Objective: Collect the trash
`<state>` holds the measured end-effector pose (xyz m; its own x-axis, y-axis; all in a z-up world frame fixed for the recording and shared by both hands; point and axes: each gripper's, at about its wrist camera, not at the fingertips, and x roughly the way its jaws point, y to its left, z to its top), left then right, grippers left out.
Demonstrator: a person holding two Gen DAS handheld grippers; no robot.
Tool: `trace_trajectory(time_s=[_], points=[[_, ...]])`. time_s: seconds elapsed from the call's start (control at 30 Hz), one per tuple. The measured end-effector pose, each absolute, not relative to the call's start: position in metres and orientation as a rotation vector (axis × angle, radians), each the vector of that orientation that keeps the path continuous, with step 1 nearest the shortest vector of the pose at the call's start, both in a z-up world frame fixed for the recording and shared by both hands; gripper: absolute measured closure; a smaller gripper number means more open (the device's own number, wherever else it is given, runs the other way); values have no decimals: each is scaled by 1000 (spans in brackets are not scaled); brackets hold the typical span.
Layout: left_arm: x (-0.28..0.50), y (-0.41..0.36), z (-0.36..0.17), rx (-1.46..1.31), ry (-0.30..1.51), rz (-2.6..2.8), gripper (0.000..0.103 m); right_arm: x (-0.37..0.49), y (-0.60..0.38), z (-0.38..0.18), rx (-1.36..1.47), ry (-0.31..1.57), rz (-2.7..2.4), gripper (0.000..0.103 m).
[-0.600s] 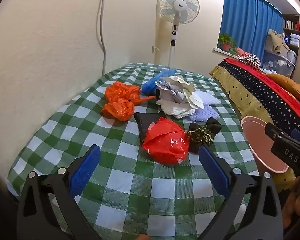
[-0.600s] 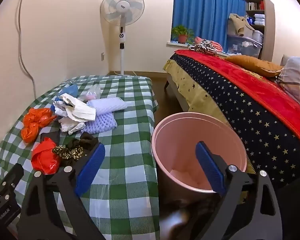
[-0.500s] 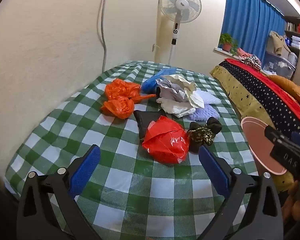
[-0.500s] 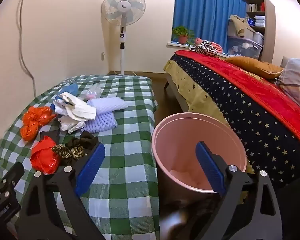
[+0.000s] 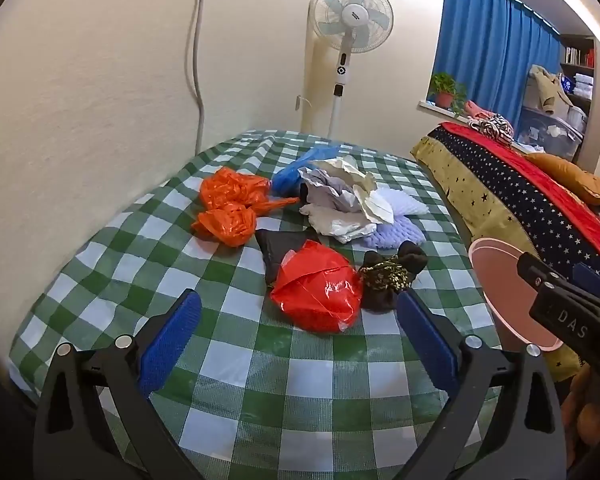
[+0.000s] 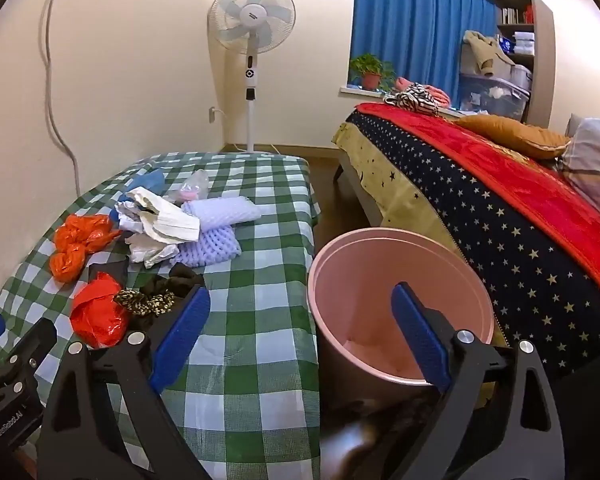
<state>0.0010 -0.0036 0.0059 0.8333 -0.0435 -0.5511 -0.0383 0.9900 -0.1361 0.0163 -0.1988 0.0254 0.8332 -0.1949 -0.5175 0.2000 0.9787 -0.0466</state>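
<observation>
Left gripper [image 5: 296, 320]: held wide open above the near part of the checked tablecloth [image 5: 100, 276]; nothing is gripped between the blue pads [image 5: 172, 332].
Orange bags [image 5: 230, 204]: two crumpled bags are seen ahead and left of the left gripper, well apart from it.
Red bag [image 5: 316, 288]: placed just ahead of the left gripper, roughly in line with the gap between the pads, not touched.
Dark patterned cloth [image 5: 392, 276]: found beside the red bag, just ahead of the left gripper's right pad.
Crumpled paper [image 5: 340, 204]: piled farther ahead, over pale purple foam netting [image 5: 396, 232].
Right gripper [image 6: 300, 320]: held wide open and empty, with the table edge and the bin seen between its pads.
Pink bin [image 6: 380, 240]: located beside the table, directly ahead of the right gripper's right pad.
</observation>
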Motion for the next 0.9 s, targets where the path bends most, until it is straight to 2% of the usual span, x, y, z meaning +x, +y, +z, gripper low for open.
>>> trace_trajectory(time_s=[0.9], points=[[-1,-11,10,-132,566,-21,8,18,-194,30,6,542,-187,15]])
